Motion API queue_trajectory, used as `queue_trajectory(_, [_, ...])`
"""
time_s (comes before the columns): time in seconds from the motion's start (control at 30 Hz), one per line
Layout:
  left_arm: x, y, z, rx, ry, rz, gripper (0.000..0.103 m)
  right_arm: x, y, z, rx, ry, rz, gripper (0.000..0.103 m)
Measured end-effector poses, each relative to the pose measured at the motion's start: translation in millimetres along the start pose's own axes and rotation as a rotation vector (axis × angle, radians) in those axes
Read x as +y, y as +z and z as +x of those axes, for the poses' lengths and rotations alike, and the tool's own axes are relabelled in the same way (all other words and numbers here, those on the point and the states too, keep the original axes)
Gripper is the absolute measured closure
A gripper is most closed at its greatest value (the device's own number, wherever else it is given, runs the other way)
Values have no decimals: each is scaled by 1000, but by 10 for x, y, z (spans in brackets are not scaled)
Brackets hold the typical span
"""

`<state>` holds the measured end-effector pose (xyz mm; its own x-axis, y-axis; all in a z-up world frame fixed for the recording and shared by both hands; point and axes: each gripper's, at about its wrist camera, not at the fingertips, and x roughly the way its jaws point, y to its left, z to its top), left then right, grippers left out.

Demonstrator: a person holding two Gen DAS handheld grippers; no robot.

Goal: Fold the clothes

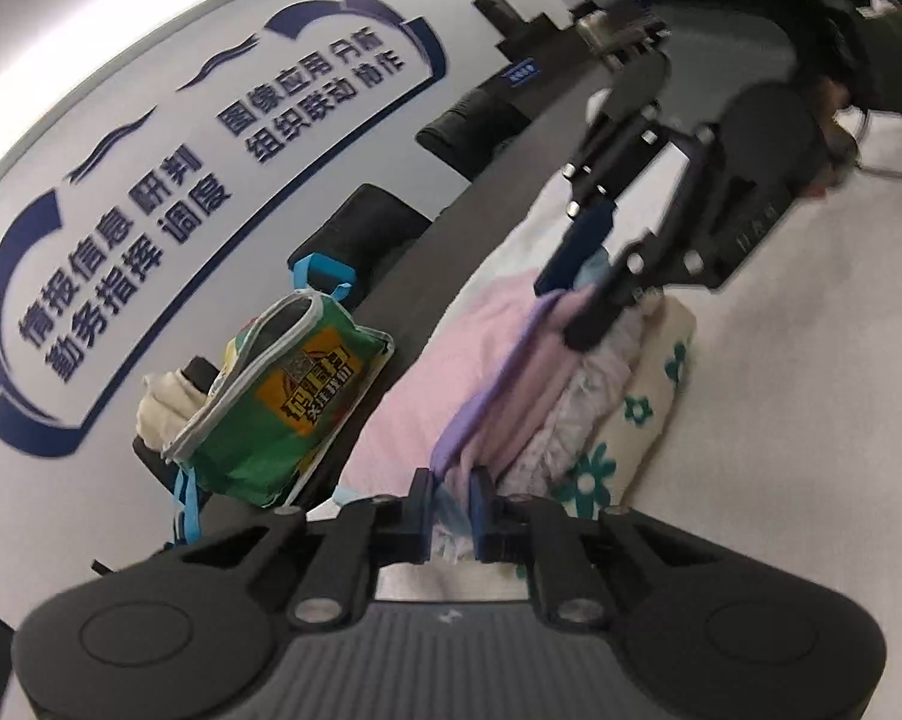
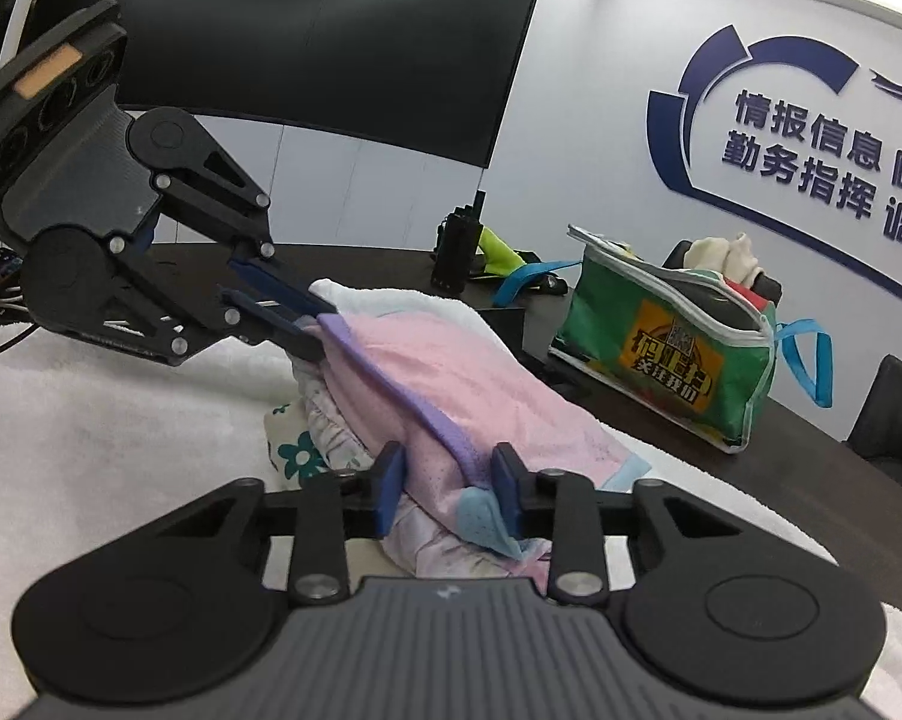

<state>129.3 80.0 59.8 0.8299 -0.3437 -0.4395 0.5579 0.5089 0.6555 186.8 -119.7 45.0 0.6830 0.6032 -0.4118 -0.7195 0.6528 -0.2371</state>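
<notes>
1. White wall with blue Chinese lettering (image 2: 811, 150); dark surface (image 2: 661, 420) spread with white towel (image 2: 121, 420).
2. Pink garment (image 2: 451, 384) with purple edge, lifted over a folded stack on the towel.
3. Left tool (image 1: 453, 501) clamped on one end of the garment.
4. Right tool (image 2: 448, 483) gripping the other end.
5. Green bag (image 2: 667, 354) near, on the surface.

Two grippers: the left gripper (image 1: 454, 501) and the right gripper (image 2: 451, 489). Between their jaws, one pink garment (image 2: 451, 390). Beyond the jaws: one green zip bag (image 2: 673, 354), one black radio (image 2: 454, 252), and one floral cloth (image 1: 637, 402) beside the garment.
</notes>
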Motion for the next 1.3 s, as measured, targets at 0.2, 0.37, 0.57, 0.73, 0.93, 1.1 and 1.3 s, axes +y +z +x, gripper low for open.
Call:
queue_trajectory(0.2, [71, -67, -52, 43, 31, -63, 93, 38, 56, -45, 20, -39, -9, 79])
queue_trajectory(0.37, [299, 63, -720, -132, -27, -464, 63, 47, 110, -485, -27, -47, 58, 59])
queue_trajectory(0.57, [-167, 555, -1098, -205, 25, -828, 23, 108, 46, -1266, -42, -216, 292, 34])
queue_trajectory(0.73, [-709, 751, -835, -56, 59, -991, 21, 344, -358, -1714, 64, -377, 495, 20])
queue_trajectory(0.93, [-1065, 481, -586, 108, 105, -1082, 21, 764, -795, -1843, 137, -433, 540, 2])
queue_trajectory(1.1, [-1329, 268, -439, 225, 140, -1138, 21, 868, -939, -1762, 177, -444, 597, 1])
queue_trajectory(1.3, [-1382, 274, -465, 234, 146, -1103, 15, 902, -1039, -1637, 230, -462, 637, 1])
